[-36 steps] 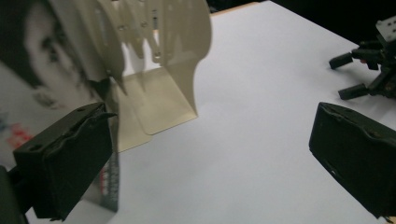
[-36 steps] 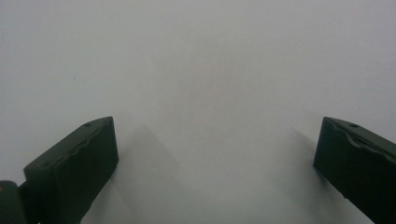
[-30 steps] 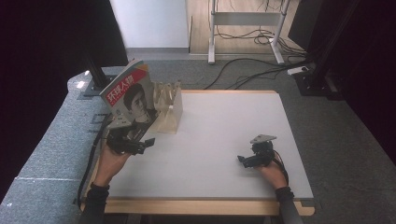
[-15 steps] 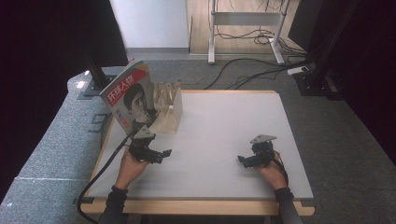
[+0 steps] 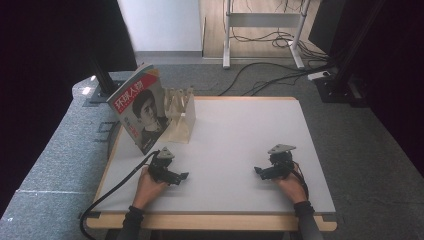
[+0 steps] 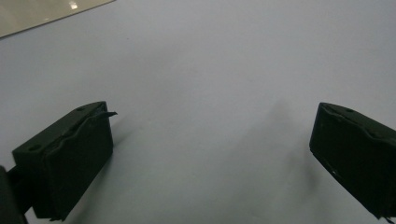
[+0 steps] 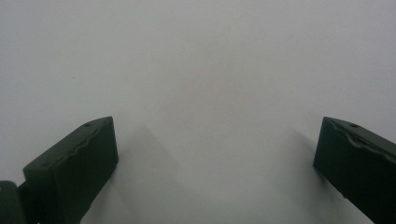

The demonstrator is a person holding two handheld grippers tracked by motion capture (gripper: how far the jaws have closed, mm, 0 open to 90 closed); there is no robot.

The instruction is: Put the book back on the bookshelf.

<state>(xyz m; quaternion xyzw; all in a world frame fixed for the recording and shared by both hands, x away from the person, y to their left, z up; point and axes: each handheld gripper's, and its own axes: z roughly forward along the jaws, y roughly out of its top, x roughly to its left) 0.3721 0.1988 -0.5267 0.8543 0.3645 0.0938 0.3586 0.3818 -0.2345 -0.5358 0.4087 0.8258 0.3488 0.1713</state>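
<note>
A magazine [image 5: 141,107] with a face on its cover leans upright against a pale wooden rack [image 5: 181,115] at the table's far left. My left gripper [image 5: 181,176] rests low over the white table [image 5: 240,135], right of and in front of the magazine, open with nothing between its jaws [image 6: 210,154]. My right gripper [image 5: 258,171] lies near the front right, also open and empty [image 7: 215,163]. A hand holds each gripper from the near edge.
A black cable [image 5: 112,192] trails from the left gripper off the table's front left corner. Grey carpet [image 5: 60,165] surrounds the table. A metal stand [image 5: 260,30] and floor cables lie beyond the far edge.
The left gripper has let go of the magazine and moved right and toward the front, down over the table. The magazine stays leaning on the rack. The right gripper has not moved.
</note>
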